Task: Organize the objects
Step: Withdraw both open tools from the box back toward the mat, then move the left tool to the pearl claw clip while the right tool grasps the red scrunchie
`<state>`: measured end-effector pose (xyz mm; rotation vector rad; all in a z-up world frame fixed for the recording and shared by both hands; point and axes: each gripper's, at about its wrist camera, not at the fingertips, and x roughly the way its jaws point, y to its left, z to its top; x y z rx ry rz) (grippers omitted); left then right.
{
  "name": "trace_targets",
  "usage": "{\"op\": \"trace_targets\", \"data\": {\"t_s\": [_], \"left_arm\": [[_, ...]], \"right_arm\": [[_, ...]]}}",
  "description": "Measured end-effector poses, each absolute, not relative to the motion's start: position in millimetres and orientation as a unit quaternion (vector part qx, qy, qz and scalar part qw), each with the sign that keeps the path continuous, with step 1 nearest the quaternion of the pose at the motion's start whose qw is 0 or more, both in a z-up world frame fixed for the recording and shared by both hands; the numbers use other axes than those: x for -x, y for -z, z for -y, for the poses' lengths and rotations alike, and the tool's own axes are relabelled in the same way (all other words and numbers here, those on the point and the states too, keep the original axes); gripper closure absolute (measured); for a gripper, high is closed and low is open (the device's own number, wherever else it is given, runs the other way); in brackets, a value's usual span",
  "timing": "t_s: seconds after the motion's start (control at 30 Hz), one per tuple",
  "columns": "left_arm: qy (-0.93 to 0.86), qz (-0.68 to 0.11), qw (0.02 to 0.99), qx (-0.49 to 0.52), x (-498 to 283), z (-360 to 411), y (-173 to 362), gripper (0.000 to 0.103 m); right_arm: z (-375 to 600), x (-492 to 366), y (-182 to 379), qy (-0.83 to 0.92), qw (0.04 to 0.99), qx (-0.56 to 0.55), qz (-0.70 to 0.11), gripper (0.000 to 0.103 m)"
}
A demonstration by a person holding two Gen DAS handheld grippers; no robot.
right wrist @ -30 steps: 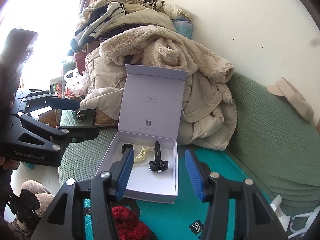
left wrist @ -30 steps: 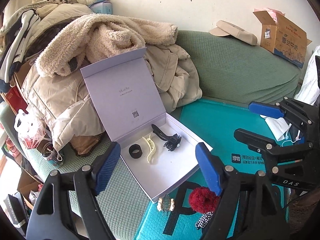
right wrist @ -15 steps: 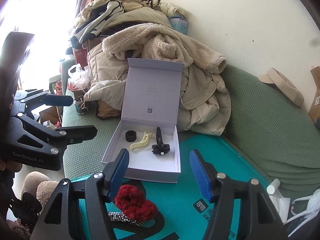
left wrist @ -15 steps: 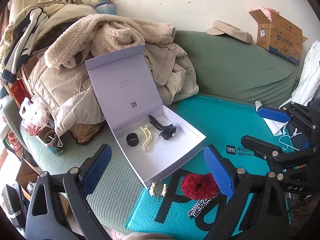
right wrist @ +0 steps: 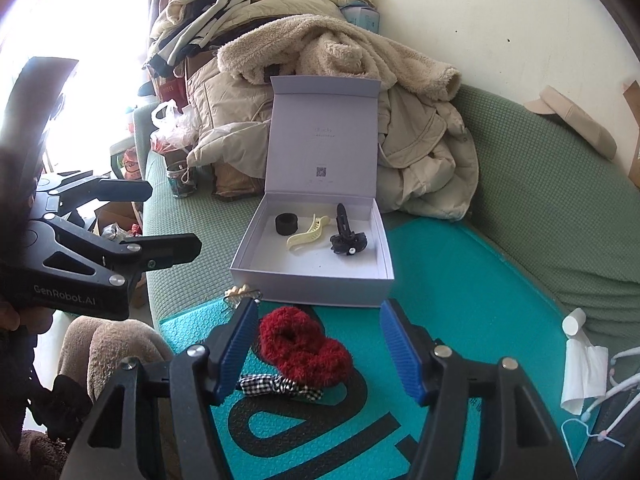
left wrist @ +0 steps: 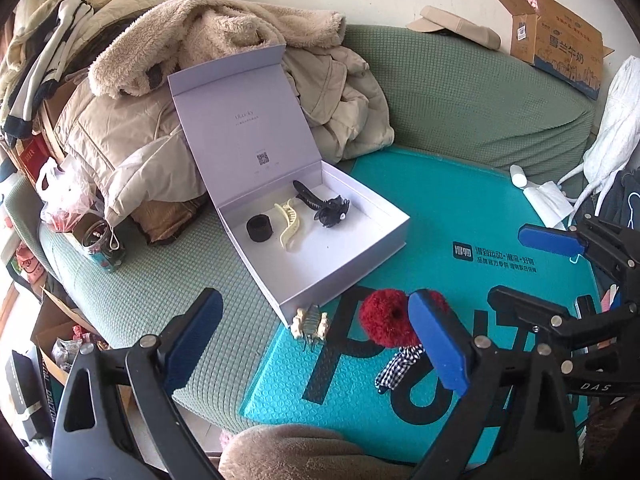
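Softness helps you: the fluffy red scrunchie (right wrist: 306,346) near the teal mat's (right wrist: 472,320) front edge squashes. Pinch its middle. Both tongs, left gripper (left wrist: 316,344) and right gripper (right wrist: 320,350), gape, empty.

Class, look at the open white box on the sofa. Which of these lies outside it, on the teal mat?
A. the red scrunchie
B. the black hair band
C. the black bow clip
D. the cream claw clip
A: the red scrunchie lies on the teal mat in front of the box, while the band, the cream clip and the bow clip lie inside the box.
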<state>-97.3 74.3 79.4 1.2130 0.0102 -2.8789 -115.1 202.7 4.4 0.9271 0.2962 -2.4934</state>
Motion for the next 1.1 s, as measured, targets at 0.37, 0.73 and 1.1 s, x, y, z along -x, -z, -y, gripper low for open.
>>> {"op": "trace_targets", "data": {"t_s": [0.37, 0.73, 1.1], "left_arm": [[0.909, -0.036, -0.002, -0.414, 78, -70, -37, 0.009], [0.895, -0.062, -0.014, -0.441, 79, -61, 4, 0.009], [0.879, -0.078, -0.005, -0.471, 103, -46, 41, 0.009]], "right_arm": [[-203, 99, 26, 0.9, 0.246, -0.35, -0.083, 0.039], [-199, 108, 65, 0.886, 0.25, -0.384, -0.071, 0.039], [-189, 127, 94, 0.878, 0.249, -0.399, -0.089, 0.039]]}}
